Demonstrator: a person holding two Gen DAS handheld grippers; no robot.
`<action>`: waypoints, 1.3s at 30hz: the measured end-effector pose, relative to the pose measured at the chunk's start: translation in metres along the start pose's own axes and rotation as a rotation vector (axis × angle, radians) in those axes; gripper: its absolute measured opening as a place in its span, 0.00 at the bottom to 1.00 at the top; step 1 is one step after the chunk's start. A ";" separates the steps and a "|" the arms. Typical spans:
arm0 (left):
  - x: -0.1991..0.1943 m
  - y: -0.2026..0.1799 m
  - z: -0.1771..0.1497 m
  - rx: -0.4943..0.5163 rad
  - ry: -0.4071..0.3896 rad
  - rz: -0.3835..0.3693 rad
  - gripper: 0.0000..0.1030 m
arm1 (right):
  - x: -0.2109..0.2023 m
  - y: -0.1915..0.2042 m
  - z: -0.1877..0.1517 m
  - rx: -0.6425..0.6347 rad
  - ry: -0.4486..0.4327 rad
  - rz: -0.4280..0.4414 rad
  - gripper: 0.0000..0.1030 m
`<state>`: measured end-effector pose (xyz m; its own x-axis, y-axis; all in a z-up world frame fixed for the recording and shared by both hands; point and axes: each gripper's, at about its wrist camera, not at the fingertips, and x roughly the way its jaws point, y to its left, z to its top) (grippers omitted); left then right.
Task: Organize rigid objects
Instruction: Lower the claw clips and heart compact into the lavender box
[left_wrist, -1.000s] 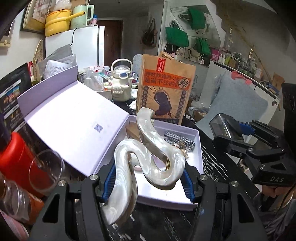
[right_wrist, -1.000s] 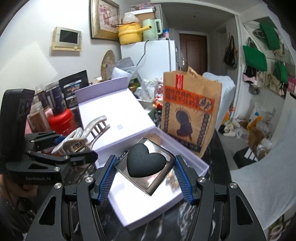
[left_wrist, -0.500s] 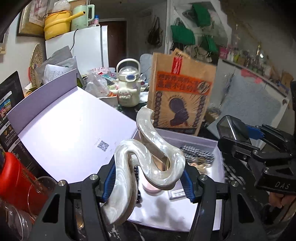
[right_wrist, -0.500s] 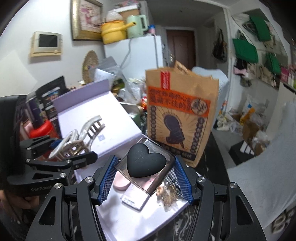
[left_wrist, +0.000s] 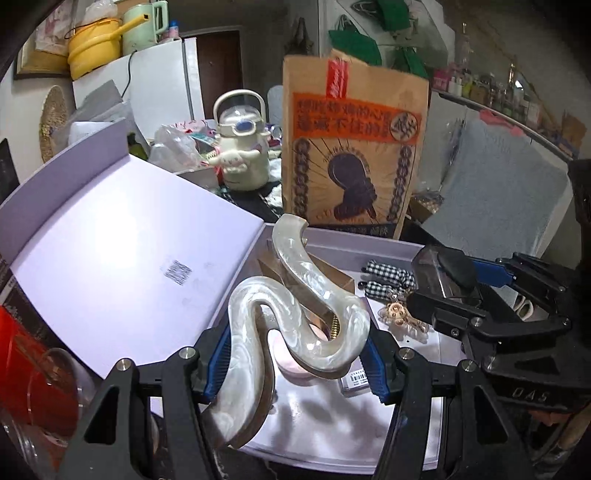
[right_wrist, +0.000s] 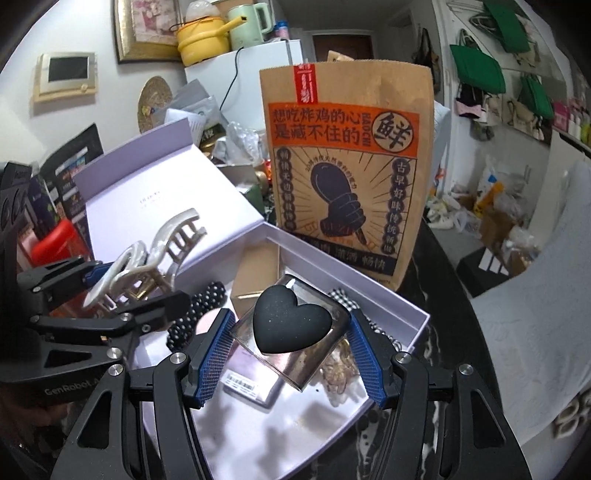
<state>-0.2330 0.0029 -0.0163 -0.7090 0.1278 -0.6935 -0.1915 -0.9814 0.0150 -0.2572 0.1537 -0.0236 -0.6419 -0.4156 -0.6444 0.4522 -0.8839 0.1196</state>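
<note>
Descent marks the change: both hands have sunk toward the lavender box (right_wrist: 402, 314), whose floor now fills the space beneath our jaws where a moment ago its lid and near rim did. Our left gripper (left_wrist: 295, 354) is clamped at mid-opening on the pearly hair claw (left_wrist: 295, 314); our right gripper (right_wrist: 291, 350) pinches the clear case with a black heart (right_wrist: 291, 325) likewise. Below and ahead of the jaws lie a checked bow (left_wrist: 391, 277), a beaded tie (right_wrist: 195, 310) and a brown carton (right_wrist: 255, 273). We judge release into the box is near.
</note>
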 end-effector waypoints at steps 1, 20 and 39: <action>0.005 -0.002 -0.002 0.002 0.012 0.019 0.58 | 0.001 0.001 0.000 0.001 -0.001 -0.004 0.60; 0.056 0.005 -0.020 -0.066 0.169 -0.001 0.58 | 0.034 -0.003 -0.014 0.061 0.120 0.076 0.61; 0.067 0.008 -0.025 -0.101 0.183 -0.008 0.58 | 0.041 0.002 -0.020 0.028 0.128 0.052 0.61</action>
<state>-0.2650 -0.0003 -0.0812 -0.5710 0.1165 -0.8127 -0.1207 -0.9910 -0.0572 -0.2696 0.1391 -0.0647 -0.5330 -0.4318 -0.7276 0.4644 -0.8682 0.1750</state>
